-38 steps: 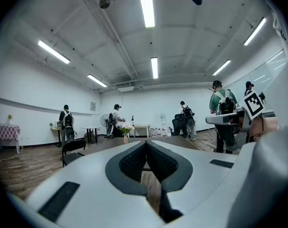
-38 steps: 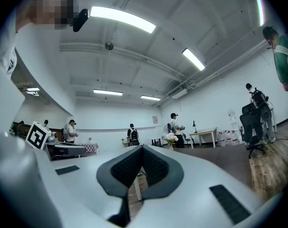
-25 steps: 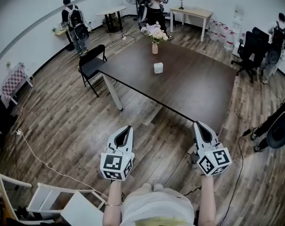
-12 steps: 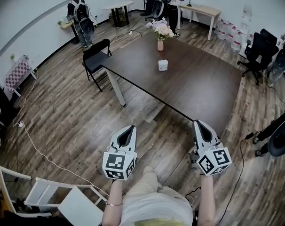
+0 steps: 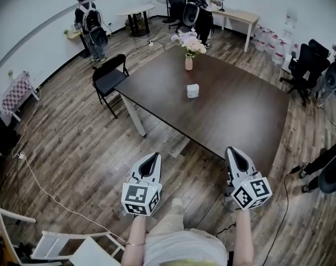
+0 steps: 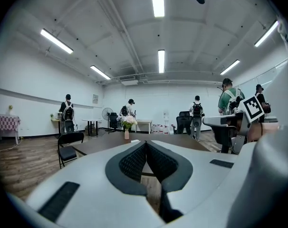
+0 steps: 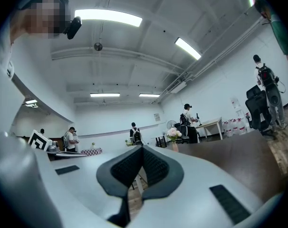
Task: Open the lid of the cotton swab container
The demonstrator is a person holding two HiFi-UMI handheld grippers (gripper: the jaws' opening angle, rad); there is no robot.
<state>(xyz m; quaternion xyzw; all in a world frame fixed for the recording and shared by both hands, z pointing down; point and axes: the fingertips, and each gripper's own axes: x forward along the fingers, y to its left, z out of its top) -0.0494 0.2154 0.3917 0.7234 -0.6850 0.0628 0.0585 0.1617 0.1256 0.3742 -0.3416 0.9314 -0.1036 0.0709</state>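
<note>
A black folding chair (image 5: 107, 76) stands at the far left corner of a dark worktop (image 5: 240, 110). The left gripper (image 5: 153, 155) is held out over the wooden floor, short of the worktop's near edge, its jaws closed on nothing. Near the worktop's middle sits the cotton swab container (image 5: 193, 91), small and white, with a vase of flowers (image 5: 189, 62) beyond it. The right gripper (image 5: 233, 151) hovers by the worktop's near edge, jaws likewise closed and empty. Both seem shut simply because the container is well out of reach.
</note>
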